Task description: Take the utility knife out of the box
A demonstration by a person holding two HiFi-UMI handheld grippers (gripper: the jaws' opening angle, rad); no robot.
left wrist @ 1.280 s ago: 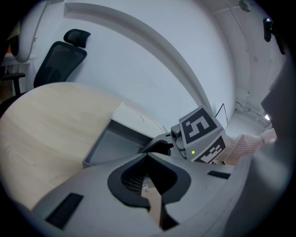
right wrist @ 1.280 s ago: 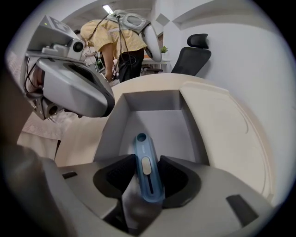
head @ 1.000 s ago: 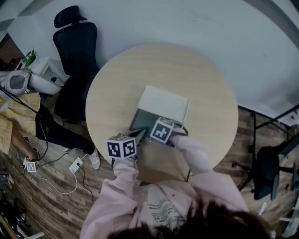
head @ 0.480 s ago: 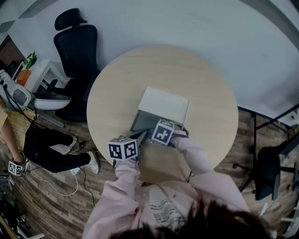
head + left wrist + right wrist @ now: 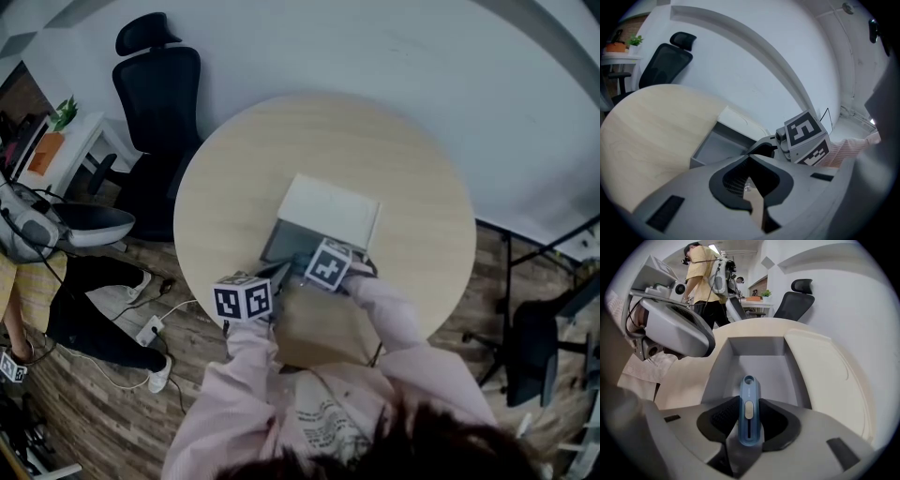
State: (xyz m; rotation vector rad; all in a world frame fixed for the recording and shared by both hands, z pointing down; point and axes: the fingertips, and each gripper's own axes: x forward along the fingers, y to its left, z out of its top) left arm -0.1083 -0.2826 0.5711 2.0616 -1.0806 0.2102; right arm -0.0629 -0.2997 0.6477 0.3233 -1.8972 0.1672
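- We log the right gripper (image 5: 750, 420) as having just been closing, and it is now clamped on the utility knife (image 5: 749, 397). The left gripper (image 5: 754, 192) is slightly parted and empty.
- Round table (image 5: 234, 178).
- Open grey box (image 5: 757, 347), near the table's centre.
- The blue knife is at the box's 6 o'clock end, pointing to 12.

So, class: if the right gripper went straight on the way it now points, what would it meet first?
Likely the grey floor of the box, though depth is unclear. The right gripper has just been closing its jaws on the blue utility knife, whose far end would touch down first.
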